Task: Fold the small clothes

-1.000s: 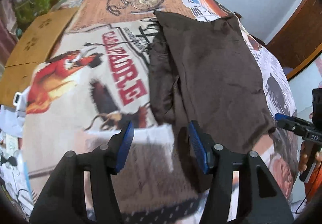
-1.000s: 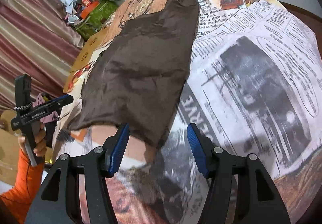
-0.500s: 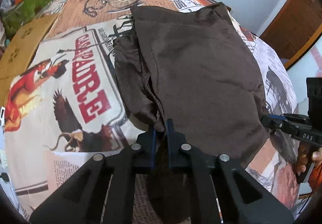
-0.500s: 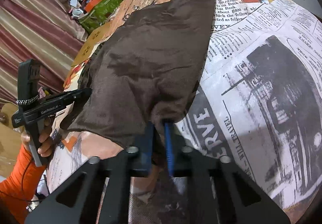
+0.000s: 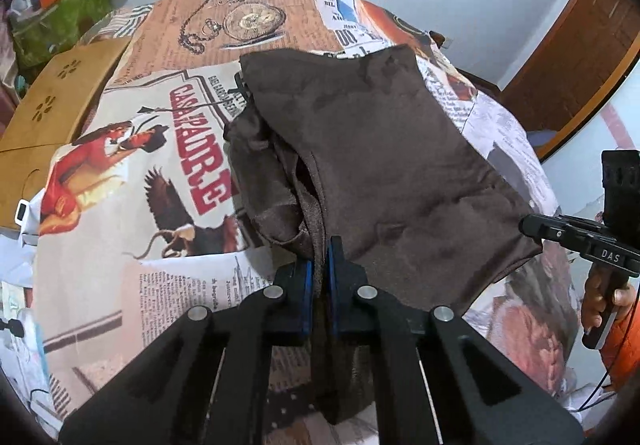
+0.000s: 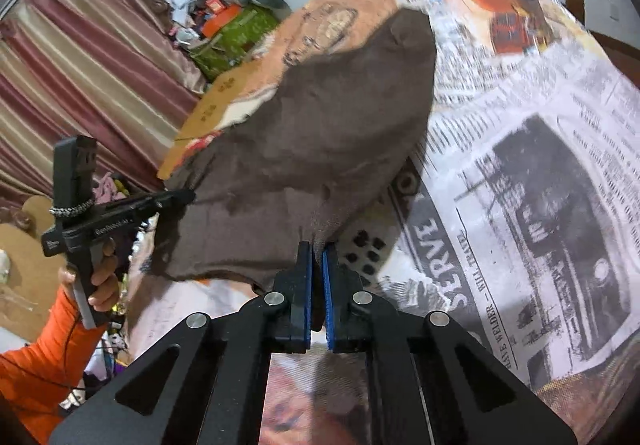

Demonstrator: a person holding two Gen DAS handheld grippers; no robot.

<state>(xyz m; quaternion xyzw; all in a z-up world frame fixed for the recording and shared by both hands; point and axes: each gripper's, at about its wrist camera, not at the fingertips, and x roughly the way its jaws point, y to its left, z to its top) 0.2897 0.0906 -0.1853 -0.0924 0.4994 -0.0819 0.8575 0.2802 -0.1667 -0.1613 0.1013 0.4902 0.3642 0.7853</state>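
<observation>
Left claw clamped on near edge of brown garment; right claw clamped on its other near corner, above newspaper-print counter.

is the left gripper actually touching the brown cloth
Touching. In the left wrist view the left gripper is shut on the near edge of the brown cloth, fabric pinched between its blue pads.

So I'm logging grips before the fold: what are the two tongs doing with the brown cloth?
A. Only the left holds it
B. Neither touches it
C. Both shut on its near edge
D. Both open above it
C: the left tongs and right tongs each pinch the near edge of the brown cloth, lifting it off the printed sheet.
</observation>
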